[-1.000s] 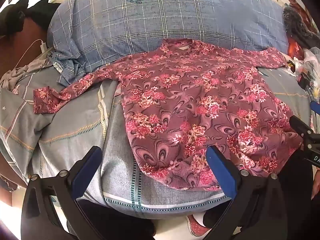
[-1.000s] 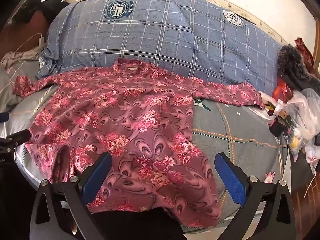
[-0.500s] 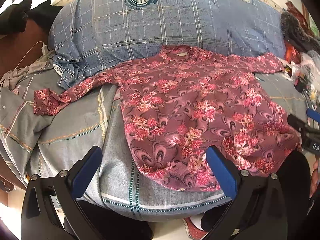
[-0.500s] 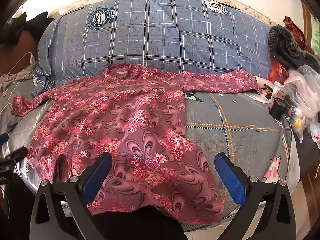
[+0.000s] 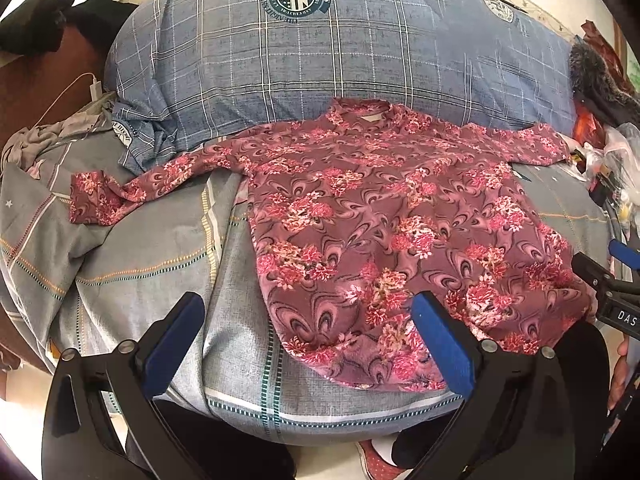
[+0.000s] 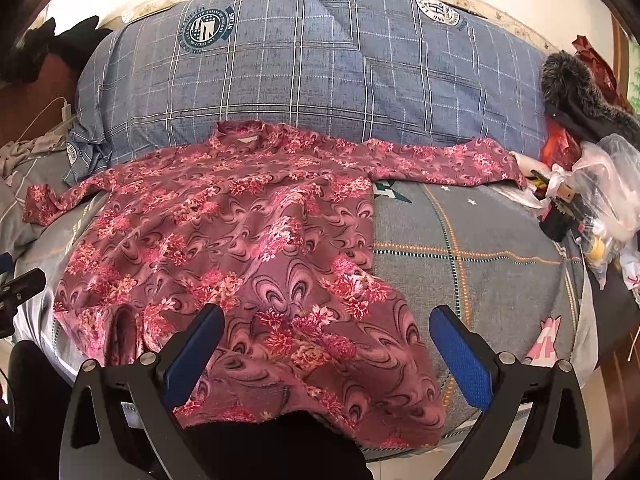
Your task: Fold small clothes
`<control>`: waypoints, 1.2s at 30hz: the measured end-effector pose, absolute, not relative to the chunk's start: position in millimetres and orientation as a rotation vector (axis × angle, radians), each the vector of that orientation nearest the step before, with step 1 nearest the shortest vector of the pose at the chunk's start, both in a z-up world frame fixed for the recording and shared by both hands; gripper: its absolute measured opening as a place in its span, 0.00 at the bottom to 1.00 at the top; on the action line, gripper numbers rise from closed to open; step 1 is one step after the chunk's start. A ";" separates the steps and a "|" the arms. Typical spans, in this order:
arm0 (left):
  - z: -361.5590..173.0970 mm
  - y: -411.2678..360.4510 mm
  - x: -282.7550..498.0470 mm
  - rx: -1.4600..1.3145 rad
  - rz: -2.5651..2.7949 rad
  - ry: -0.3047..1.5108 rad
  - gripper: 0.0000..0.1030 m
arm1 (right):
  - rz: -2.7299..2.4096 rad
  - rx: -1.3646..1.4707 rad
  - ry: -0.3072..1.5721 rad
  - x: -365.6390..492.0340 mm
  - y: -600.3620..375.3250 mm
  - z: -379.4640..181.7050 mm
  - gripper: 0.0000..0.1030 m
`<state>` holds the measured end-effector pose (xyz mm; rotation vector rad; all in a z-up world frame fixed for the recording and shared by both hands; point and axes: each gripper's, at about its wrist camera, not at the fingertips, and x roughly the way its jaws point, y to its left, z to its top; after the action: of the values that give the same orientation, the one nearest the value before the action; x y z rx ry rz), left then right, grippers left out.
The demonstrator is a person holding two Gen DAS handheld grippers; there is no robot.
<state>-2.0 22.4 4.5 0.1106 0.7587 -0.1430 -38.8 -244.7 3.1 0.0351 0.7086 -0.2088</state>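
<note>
A maroon long-sleeved shirt with pink flowers (image 5: 384, 232) (image 6: 240, 248) lies spread flat on the bed, collar toward the pillow, both sleeves stretched out sideways. Its hem hangs over the near bed edge. My left gripper (image 5: 308, 320) hovers open above the shirt's lower left corner, with nothing between its blue pads. My right gripper (image 6: 326, 334) stands open over the hem near the lower right corner, also holding nothing. The right gripper's body (image 5: 608, 292) shows at the right edge of the left wrist view.
A large blue checked pillow (image 6: 320, 72) lies behind the shirt. Grey bedsheet (image 6: 472, 248) is bare to the right. Plastic bags and clutter (image 6: 592, 200) plus a fur-trimmed dark garment (image 6: 576, 92) crowd the right side. Crumpled grey cloth and a white charger cable (image 5: 80, 88) sit at left.
Both grippers have drawn back and risen slightly, so the shirt sits a little lower and farther in each view. The shirt itself has not moved. Both jaws stay open.
</note>
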 end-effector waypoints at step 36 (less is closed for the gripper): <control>1.5 11.3 -6.5 0.145 -0.180 0.776 1.00 | -0.244 -0.019 0.651 -58.1 -271.1 32.5 1.00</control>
<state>-6.5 11.3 1.5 0.1445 0.7759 -0.1801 -58.1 -271.1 32.5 -0.0194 0.6514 -0.2445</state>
